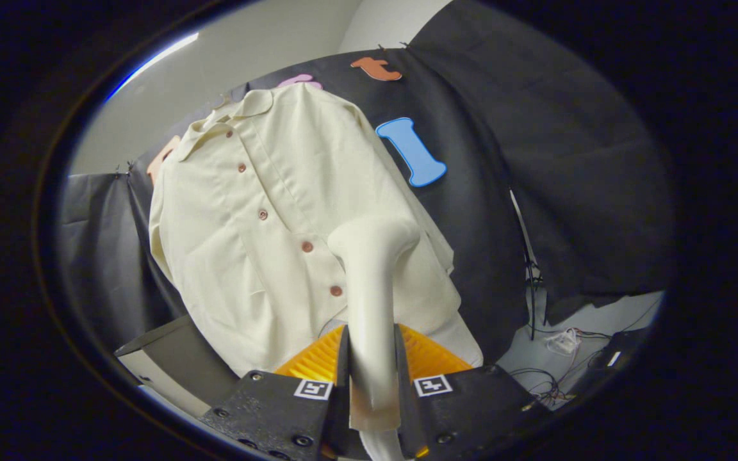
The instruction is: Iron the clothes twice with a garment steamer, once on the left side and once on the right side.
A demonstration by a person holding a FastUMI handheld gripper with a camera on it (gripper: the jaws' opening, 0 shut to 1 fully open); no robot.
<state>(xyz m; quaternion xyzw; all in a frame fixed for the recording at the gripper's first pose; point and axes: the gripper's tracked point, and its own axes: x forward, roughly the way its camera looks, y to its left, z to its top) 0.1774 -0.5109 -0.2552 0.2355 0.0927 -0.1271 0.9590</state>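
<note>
A cream button-up shirt (266, 211) with brown buttons hangs against the black cloth wall, tilted in my view. My gripper (372, 378) is shut on the handle of a cream garment steamer (372, 282), which rises straight up between the fingers. The steamer's head (375, 234) rests against or just in front of the shirt's right half, beside the lower buttons of the placket. Whether the head touches the fabric I cannot tell.
A grey box or table edge (170, 358) sits below the shirt to the left. Loose cables (555, 378) and a stand's leg (526, 269) lie on the pale floor to the right, under the hanging black cloth.
</note>
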